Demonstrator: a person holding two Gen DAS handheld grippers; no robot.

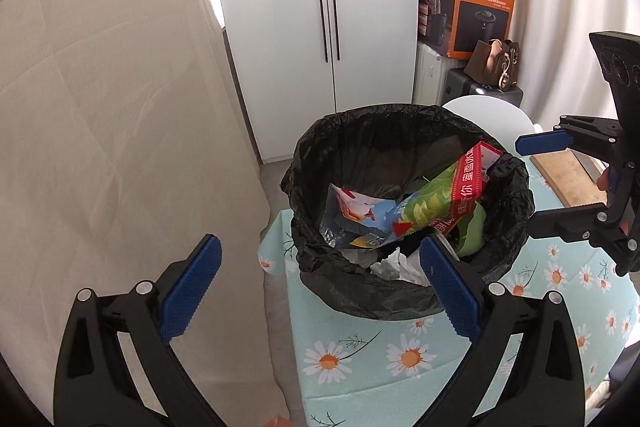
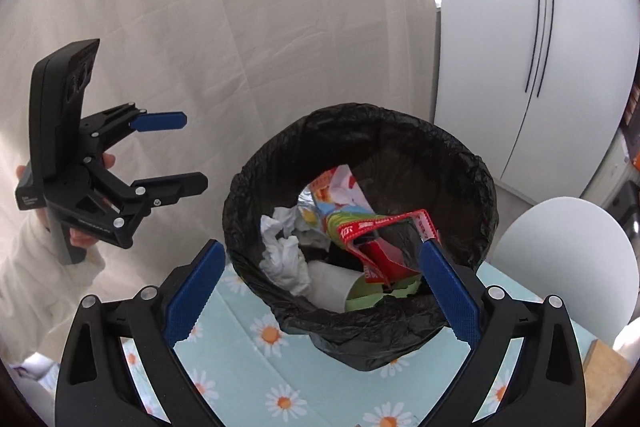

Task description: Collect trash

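Observation:
A bin with a black liner (image 1: 360,131) stands on the corner of the daisy-print table. Inside lie a red carton (image 1: 468,183), a green snack bag (image 1: 428,207), a pale blue wrapper (image 1: 352,207) and crumpled white tissue (image 1: 394,265). My left gripper (image 1: 320,287) hangs open over the bin's near rim, nothing between its blue pads. My right gripper (image 1: 528,183) is open and empty at the bin's right side. In the right wrist view the right gripper (image 2: 322,291) spans the bin's near rim (image 2: 360,115), above the tissue (image 2: 280,255), a paper cup (image 2: 336,283) and the carton (image 2: 384,259). The left gripper (image 2: 196,151) is open to the bin's left.
The table's daisy cloth (image 1: 400,359) ends just left of the bin. A cream sheet (image 1: 100,107) hangs at the left, a white wardrobe (image 1: 320,27) behind. A white round seat (image 1: 492,115), a wooden board (image 1: 560,175) and stacked boxes and bags (image 1: 472,7) sit right. A white sleeve (image 2: 24,267) holds the left gripper.

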